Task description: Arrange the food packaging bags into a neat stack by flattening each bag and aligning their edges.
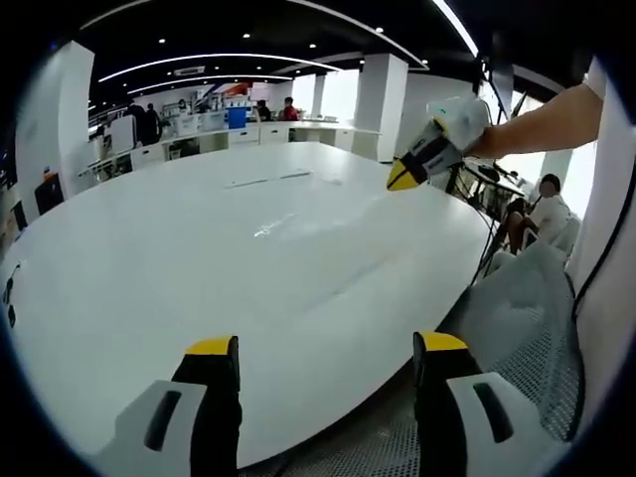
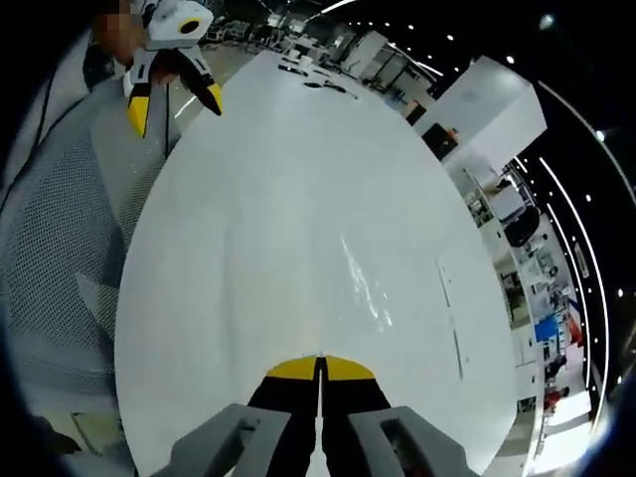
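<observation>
Above the white counter (image 1: pixel 248 258), the left claw (image 1: pixel 326 348) is spread wide; the right claw (image 2: pixel 320 366) is pressed together, pinching nothing.

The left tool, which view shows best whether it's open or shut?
The right gripper view: the left tool hangs whole over the white table's far edge, its yellow-tipped jaws spread apart. The left gripper view shows the same tool from behind, its two jaws rising wide apart.
</observation>
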